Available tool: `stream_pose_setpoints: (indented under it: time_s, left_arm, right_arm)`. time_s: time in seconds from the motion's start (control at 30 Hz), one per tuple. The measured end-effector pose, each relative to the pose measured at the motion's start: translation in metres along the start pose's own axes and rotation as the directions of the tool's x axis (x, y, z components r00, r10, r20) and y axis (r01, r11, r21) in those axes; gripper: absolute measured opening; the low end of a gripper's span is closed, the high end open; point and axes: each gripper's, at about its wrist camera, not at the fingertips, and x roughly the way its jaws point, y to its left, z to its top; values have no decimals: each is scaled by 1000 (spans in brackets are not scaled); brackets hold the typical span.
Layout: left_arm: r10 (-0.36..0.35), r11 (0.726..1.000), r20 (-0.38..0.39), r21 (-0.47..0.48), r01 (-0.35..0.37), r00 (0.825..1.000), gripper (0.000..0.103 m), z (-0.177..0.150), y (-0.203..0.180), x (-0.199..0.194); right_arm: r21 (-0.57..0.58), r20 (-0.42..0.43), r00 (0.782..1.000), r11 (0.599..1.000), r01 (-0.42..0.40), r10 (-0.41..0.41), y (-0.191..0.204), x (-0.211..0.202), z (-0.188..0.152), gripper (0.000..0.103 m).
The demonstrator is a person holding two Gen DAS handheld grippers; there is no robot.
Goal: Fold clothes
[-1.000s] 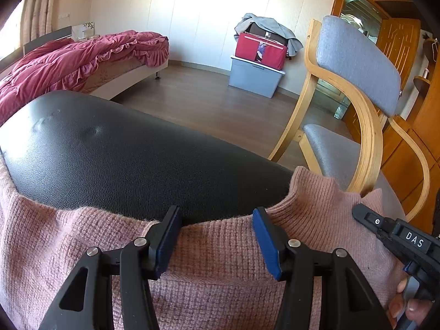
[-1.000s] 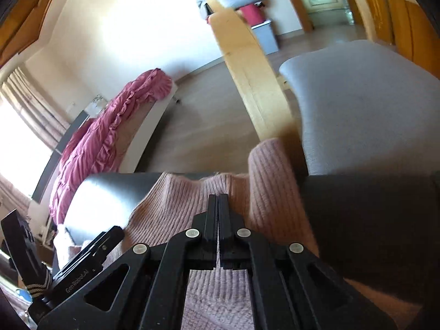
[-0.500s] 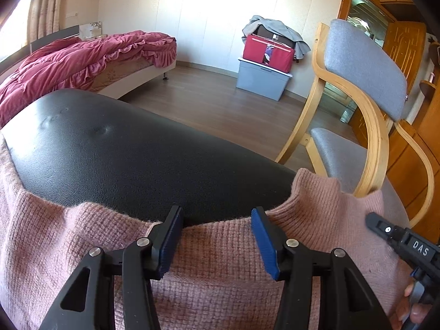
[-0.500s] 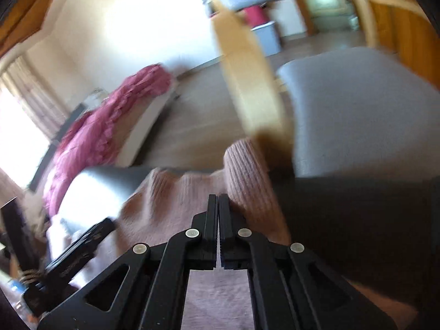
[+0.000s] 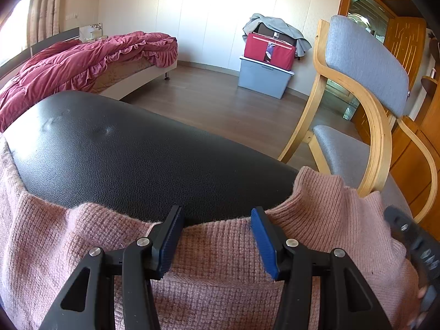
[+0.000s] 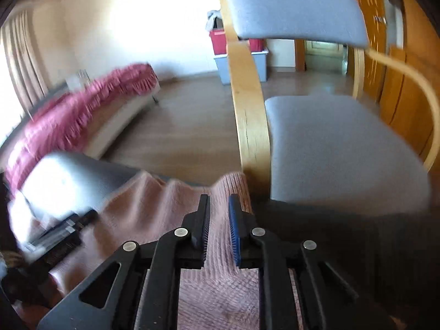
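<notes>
The left gripper (image 5: 216,236) hovers with its blue-padded jaws apart over the edge of a pink knit sweater (image 5: 220,283) spread on a black leather surface (image 5: 132,159), with a grey-cushioned wooden chair (image 5: 365,104) just beyond the sweater's collar.

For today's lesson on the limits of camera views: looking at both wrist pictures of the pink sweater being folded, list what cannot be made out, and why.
- Pink sweater, left wrist view: its lower part is cut off by the bottom edge and hidden behind the left gripper.
- Right wrist view: motion blur smears the bed and the sweater's edge.
- Whether the right gripper touches the knit: unclear, blurred.
- Box contents: too small.
</notes>
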Motion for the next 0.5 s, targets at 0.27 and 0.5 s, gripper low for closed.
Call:
stream_pose_setpoints:
  time_s: [0.27, 0.5]
  left_arm:
    - [-6, 1000, 0, -5, 6, 1000, 53, -1, 3, 0]
    - [3, 1000, -1, 3, -3, 1000, 53, -1, 3, 0]
  right_arm:
    - [103, -33, 997, 992, 67, -64, -28, 11, 1, 26]
    - [-62, 111, 989, 994, -95, 102, 5, -27, 2, 27]
